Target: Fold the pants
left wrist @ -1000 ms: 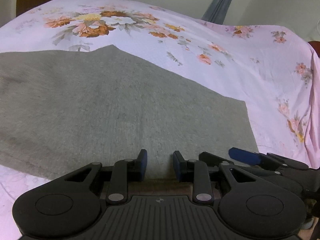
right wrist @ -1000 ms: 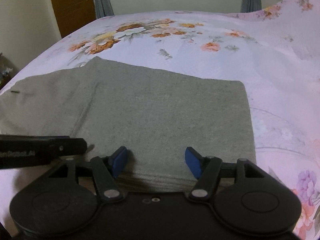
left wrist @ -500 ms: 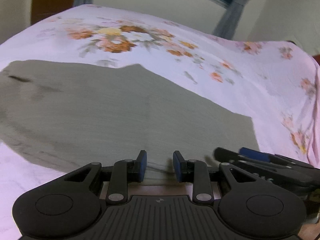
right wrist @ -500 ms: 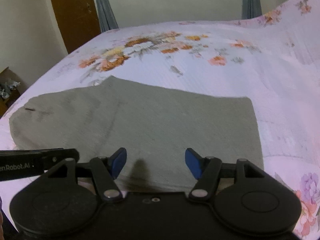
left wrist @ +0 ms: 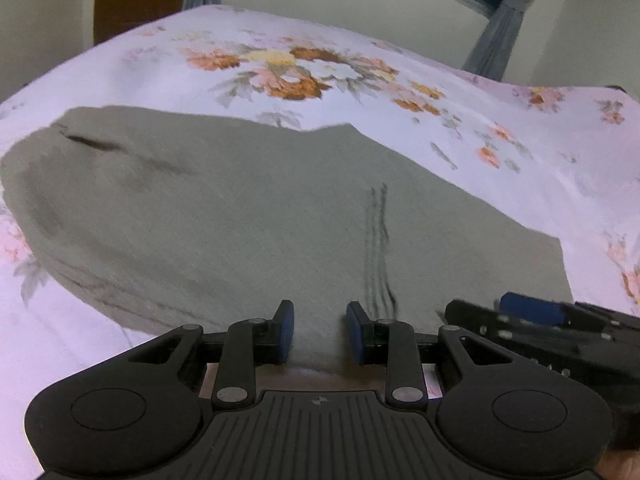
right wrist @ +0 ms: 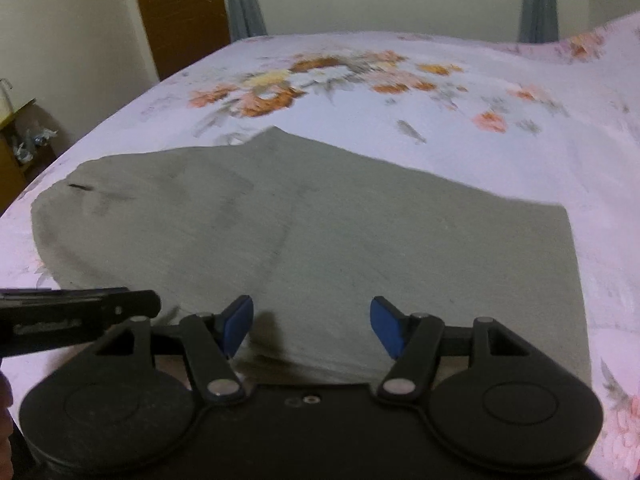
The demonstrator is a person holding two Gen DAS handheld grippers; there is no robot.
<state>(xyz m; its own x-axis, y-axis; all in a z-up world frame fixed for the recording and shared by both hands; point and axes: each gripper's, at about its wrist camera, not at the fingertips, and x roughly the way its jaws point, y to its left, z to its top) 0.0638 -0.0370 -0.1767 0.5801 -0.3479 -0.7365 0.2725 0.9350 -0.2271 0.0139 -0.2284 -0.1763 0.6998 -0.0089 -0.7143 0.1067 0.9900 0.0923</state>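
Observation:
Grey pants (left wrist: 260,220) lie folded flat on the floral bed sheet (left wrist: 140,72), with the rounded end at the left and a square corner at the right. My left gripper (left wrist: 320,330) hovers at their near edge. Its blue pads stand a narrow gap apart with smooth cloth showing between them. Two dark creases (left wrist: 378,240) run away from its right pad. In the right wrist view the pants (right wrist: 360,248) spread ahead of my right gripper (right wrist: 312,326), which is wide open over the near edge. Each gripper shows side-on in the other's view: right (left wrist: 528,310), left (right wrist: 80,312).
The pink flowered sheet (right wrist: 520,160) stretches far beyond and to the right of the pants. A brown door (right wrist: 180,12) and grey curtains (left wrist: 492,40) stand behind the bed. A low shelf with clutter (right wrist: 20,136) sits off the bed's left side.
Both views have drawn back, so the rounded left end of the pants now shows. Dark creases have appeared in the cloth ahead of the left gripper. Neither jaw gap has changed.

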